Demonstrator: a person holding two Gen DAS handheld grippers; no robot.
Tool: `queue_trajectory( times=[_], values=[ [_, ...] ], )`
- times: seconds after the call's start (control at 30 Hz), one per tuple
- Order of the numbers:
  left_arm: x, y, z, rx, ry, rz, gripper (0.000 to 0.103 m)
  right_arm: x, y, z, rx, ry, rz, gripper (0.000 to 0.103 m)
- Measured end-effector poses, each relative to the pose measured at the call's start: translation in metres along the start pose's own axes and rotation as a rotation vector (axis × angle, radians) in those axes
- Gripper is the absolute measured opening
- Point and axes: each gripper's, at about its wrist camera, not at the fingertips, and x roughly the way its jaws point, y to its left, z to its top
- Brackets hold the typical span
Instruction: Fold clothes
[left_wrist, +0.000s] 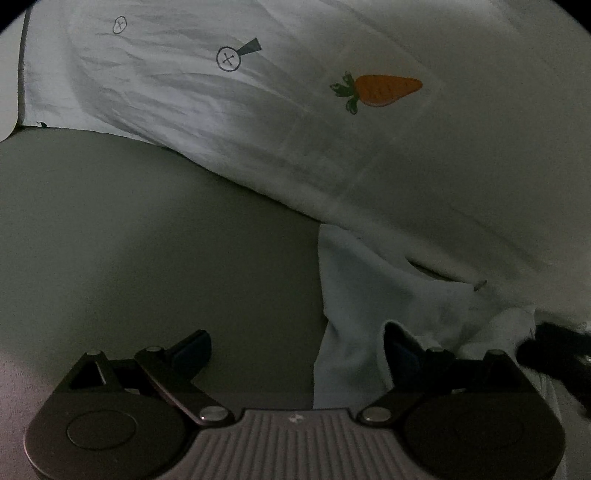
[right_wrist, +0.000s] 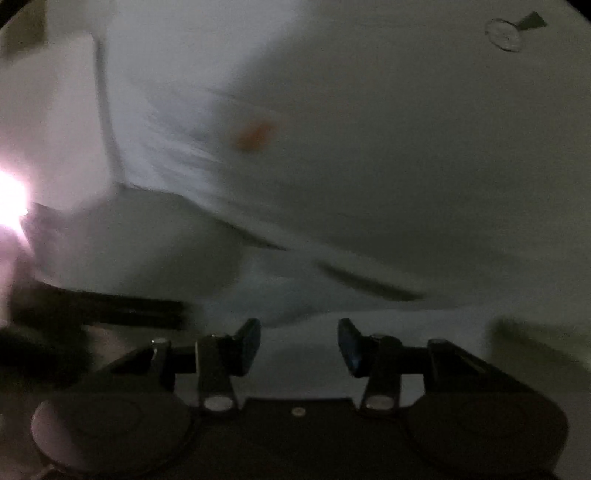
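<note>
Item one — a white cotton garment with an embroidered orange carrot (left_wrist: 295, 122) is lying across the far and right parts of the left wrist view, spread over a plain grey-green tabletop (left_wrist: 147, 229). We are noting the carrot motif (left_wrist: 376, 90) toward the right, and two printed circle-and-cross button marks (left_wrist: 229, 59) toward the far left, one with a small dark wedge attached. A loose pale flap of the same cloth (left_wrist: 354, 295) is hanging down to the near right.

Item two — the left gripper (left_wrist: 295, 354) is sitting low at the near edge, its fingers spread wide. Its left finger (left_wrist: 194, 349) is resting over bare tabletop; its right finger (left_wrist: 400, 352) is tucked against the flap's fold, touching the cloth without pinching it.

Item three: the right gripper (right_wrist: 299, 347), seen from its own camera, is showing blue-padded fingers (right_wrist: 349, 347) held apart, with white cloth lying between and beyond them. We are unable to tell whether the pads are touching the fabric, as this view is blurred.

Item four: in the right wrist view the garment (right_wrist: 369, 166) is filling most of the frame, its carrot a smeared orange patch (right_wrist: 255, 134). A bright glare (right_wrist: 9, 201) is flaring at the left edge.
</note>
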Motion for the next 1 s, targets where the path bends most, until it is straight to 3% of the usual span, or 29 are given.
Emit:
queue_trajectory(
  times=[0.07, 0.13, 0.17, 0.23, 0.33, 0.4, 0.47, 0.5, 0.57, 0.63, 0.7, 0.8, 0.9, 1.0],
  values=[
    [0.002, 0.001, 0.002, 0.011, 0.001, 0.000, 0.097, 0.007, -0.013, 0.001, -0.023, 0.010, -0.036, 0.050],
    [0.004, 0.001, 0.004, 0.020, 0.002, 0.002, 0.097, 0.013, -0.026, 0.003, -0.045, 0.020, -0.073, 0.068],
    [0.004, 0.001, 0.004, 0.024, 0.003, 0.001, 0.097, 0.017, -0.032, 0.003, -0.056, 0.025, -0.091, 0.071],
    [0.004, 0.003, 0.005, 0.024, 0.006, -0.005, 0.097, 0.023, -0.045, 0.005, -0.079, 0.034, -0.127, 0.072],
    [0.006, 0.005, 0.006, 0.024, 0.008, -0.014, 0.097, 0.026, -0.052, 0.006, -0.081, 0.039, -0.118, 0.076],
    [0.006, 0.003, 0.005, 0.036, 0.008, -0.006, 0.097, 0.033, -0.052, 0.005, -0.127, 0.047, -0.130, 0.083],
    [0.008, 0.001, 0.005, 0.048, 0.009, 0.010, 0.097, 0.044, -0.054, 0.003, -0.174, 0.080, -0.110, 0.084],
    [0.011, 0.001, 0.007, 0.052, 0.011, 0.018, 0.097, 0.049, -0.055, 0.003, -0.191, 0.099, -0.083, 0.083],
    [0.013, 0.001, 0.009, 0.049, 0.015, 0.027, 0.097, 0.055, -0.063, 0.002, -0.148, 0.093, -0.003, 0.070],
    [0.012, 0.000, 0.009, 0.044, 0.014, 0.046, 0.097, 0.056, -0.072, 0.002, -0.051, 0.093, 0.071, 0.040],
    [0.010, -0.004, 0.007, 0.058, 0.009, 0.069, 0.097, 0.051, -0.066, 0.001, -0.068, 0.078, 0.059, 0.017],
    [0.005, -0.009, 0.006, 0.067, -0.024, 0.094, 0.097, 0.047, -0.053, 0.004, -0.127, 0.063, -0.006, 0.013],
    [-0.001, -0.013, 0.006, 0.068, -0.059, 0.128, 0.098, 0.040, -0.056, 0.007, -0.071, 0.011, -0.070, 0.008],
    [0.004, -0.007, 0.007, 0.013, -0.041, 0.172, 0.098, 0.044, -0.063, 0.005, -0.005, 0.007, -0.086, 0.008]
  ],
)
